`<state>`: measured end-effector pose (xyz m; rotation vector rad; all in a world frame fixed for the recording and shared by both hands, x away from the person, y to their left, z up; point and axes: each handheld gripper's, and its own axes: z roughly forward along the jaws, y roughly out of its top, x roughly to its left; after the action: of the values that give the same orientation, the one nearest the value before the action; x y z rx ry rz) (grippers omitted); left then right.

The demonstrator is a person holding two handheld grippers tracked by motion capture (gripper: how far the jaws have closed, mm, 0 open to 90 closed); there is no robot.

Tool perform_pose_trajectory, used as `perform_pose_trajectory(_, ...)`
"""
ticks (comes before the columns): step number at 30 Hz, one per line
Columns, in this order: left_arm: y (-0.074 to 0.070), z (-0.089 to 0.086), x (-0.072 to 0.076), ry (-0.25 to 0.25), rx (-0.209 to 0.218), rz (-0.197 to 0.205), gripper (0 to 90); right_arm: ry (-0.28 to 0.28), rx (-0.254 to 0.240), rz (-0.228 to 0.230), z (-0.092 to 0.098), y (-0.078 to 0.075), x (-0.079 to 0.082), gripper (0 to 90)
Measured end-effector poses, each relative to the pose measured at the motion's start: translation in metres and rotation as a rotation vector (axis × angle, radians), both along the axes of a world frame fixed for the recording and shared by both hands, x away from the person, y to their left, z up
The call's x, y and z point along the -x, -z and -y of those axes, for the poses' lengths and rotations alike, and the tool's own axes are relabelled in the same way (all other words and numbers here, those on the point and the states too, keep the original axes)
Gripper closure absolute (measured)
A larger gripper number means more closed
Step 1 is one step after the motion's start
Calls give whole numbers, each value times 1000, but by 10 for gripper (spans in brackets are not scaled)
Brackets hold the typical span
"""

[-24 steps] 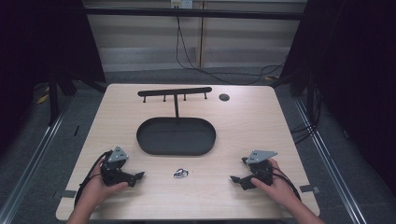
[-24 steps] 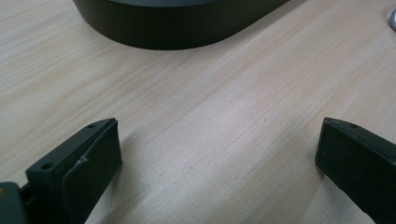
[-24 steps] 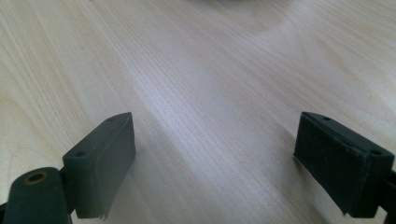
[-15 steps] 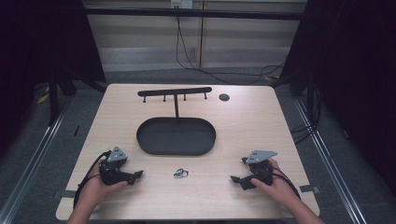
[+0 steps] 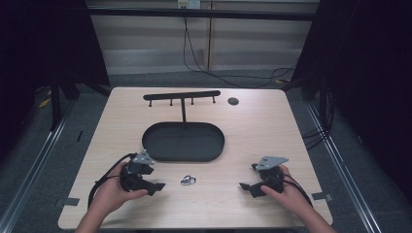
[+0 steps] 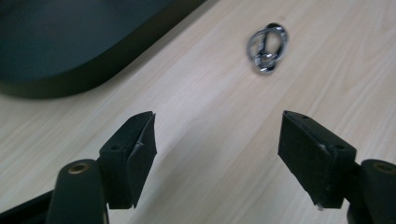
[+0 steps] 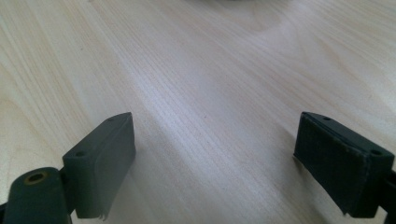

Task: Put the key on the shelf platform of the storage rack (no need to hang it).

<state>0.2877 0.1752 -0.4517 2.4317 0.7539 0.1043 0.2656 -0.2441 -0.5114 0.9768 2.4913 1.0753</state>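
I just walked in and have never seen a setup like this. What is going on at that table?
A person sits at a wooden table with a two-jaw gripper in each hand. The left gripper points at a small metal ring piece lying on the table in front of a black oval tray; its jaws stand open and nothing is between them. The right gripper rests open over bare wood off to the side. A black rack with pegs rises behind the tray. Nothing is picked up yet.

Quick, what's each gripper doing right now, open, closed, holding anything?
Left gripper: open, empty, the ring lying on the table ahead of its jaws.
Right gripper: open, empty, bare table between its jaws.
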Motion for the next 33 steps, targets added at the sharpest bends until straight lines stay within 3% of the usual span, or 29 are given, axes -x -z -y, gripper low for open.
perform_pose_trajectory(1,0,0,0,0,0,0,279,0,0,0,0,0,0,119)
perform_pose_trajectory(4,-3,22,-3,46,-24,-25,283,0,1,3,0,0,0,119)
perform_pose_trajectory(10,-6,45,-6,95,-51,-32,294,0,0,4,0,0,0,119)
perform_pose_trajectory(16,-5,60,-8,113,-79,-57,301,1,-2,2,0,0,0,119)
perform_pose_trajectory(27,-3,85,-17,148,-137,-53,319,0,-2,2,0,0,0,119)
perform_pose_trajectory(28,0,89,-19,165,-168,-53,321,1,-1,3,0,0,0,119)
perform_pose_trajectory(33,7,98,-21,191,-220,-54,337,2,-1,3,0,0,0,119)
